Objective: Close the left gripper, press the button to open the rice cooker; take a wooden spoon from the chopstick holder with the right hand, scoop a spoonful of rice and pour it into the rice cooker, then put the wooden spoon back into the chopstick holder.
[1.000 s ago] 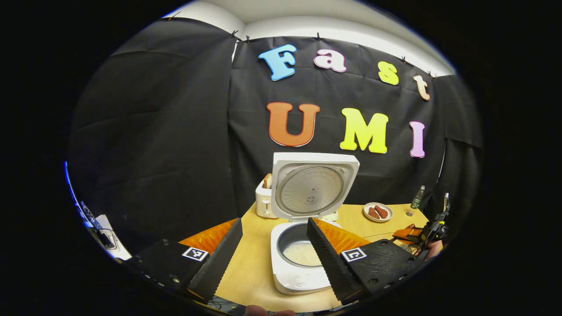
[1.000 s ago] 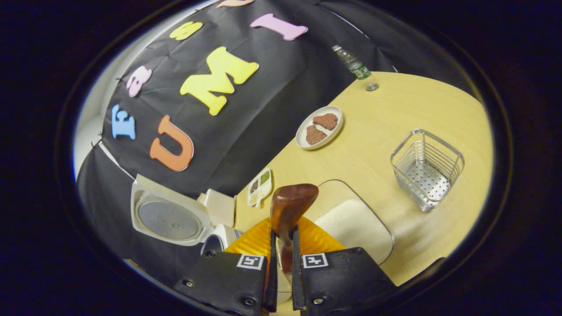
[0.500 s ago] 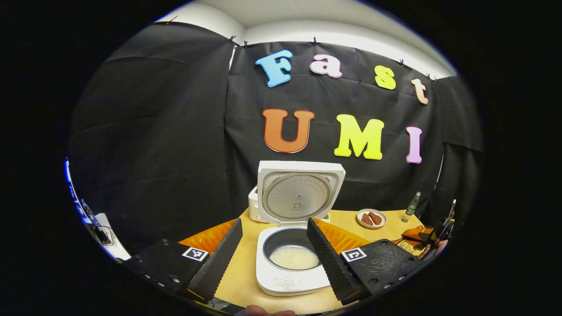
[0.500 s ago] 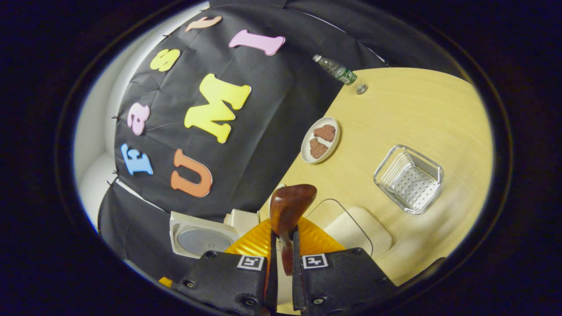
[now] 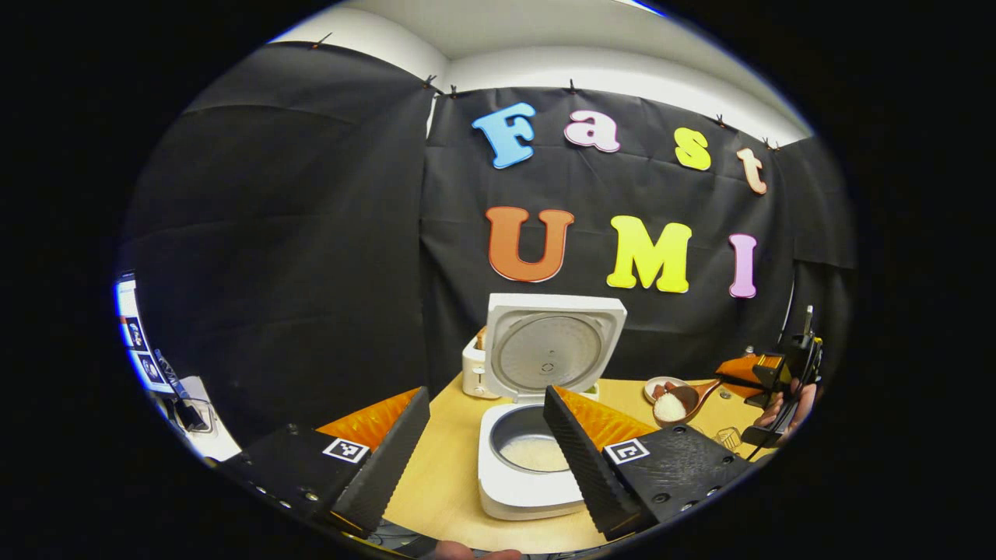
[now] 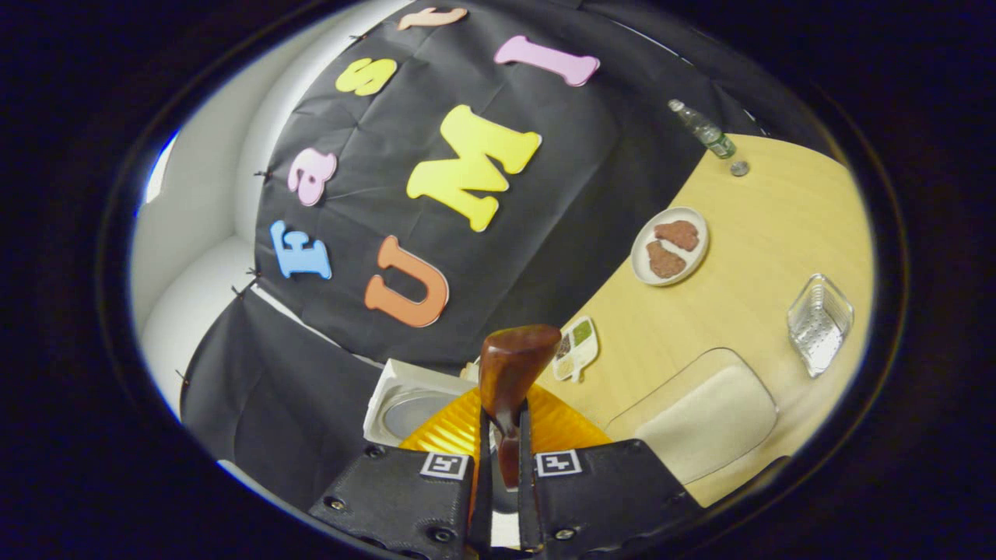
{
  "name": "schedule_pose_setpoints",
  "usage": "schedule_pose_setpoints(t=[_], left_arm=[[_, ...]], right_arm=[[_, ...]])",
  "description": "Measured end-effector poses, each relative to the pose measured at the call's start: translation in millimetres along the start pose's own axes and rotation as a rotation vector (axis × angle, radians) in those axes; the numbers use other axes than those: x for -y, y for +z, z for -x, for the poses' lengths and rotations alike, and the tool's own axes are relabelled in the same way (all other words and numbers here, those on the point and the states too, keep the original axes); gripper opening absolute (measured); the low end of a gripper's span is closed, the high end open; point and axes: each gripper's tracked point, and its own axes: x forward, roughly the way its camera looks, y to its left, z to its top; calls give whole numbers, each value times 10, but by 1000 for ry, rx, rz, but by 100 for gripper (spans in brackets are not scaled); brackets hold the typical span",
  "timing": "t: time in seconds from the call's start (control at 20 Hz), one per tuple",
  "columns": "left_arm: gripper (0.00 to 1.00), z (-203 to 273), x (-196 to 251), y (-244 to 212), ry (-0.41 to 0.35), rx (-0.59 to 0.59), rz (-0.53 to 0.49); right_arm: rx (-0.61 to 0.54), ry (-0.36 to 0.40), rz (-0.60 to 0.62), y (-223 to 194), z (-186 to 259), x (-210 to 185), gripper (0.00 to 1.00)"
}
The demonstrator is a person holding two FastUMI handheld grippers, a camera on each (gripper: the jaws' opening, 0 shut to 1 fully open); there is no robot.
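The white rice cooker (image 5: 517, 486) stands open in the left gripper view, lid (image 5: 551, 348) upright, rice in its pot (image 5: 533, 453). My left gripper (image 5: 484, 459) is open in front of it, one finger on either side of the pot. Farther right, my right gripper (image 5: 731, 381) holds the wooden spoon (image 5: 675, 403), its bowl heaped with rice, above the table to the right of the cooker. In the right gripper view my right gripper (image 6: 502, 455) is shut on the spoon (image 6: 513, 365); the cooker lid (image 6: 405, 397) lies low to the left. The metal chopstick holder (image 6: 817, 323) stands at the far right.
A clear tray of rice (image 6: 704, 416) sits near the wooden table's (image 6: 766, 225) front. A plate of meat (image 6: 669, 245), a small seasoning dish (image 6: 576, 350), a bottle (image 6: 704, 128) and its cap (image 6: 739, 167) lie farther off. A toaster (image 5: 473, 369) stands left behind the cooker.
My right gripper has lifted the spoon off the rice tray and swung it toward the cooker; the spoon with rice now shows in the left gripper view. The left gripper stays open.
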Motion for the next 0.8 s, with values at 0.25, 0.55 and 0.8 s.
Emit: schedule_pose_setpoints(t=[0.25,0.55,0.8], left_arm=[[94,158,-432,-65,56,2,13],[94,282,-747,-203,78,-17,16],[94,350,-923,-269,89,-20,29]], right_arm=[[-52,-2,88,-380,-420,-382,18],[-131,-74,298,-861,-782,-498,18],[-155,-127,582,-1077,-944,-610,18]])
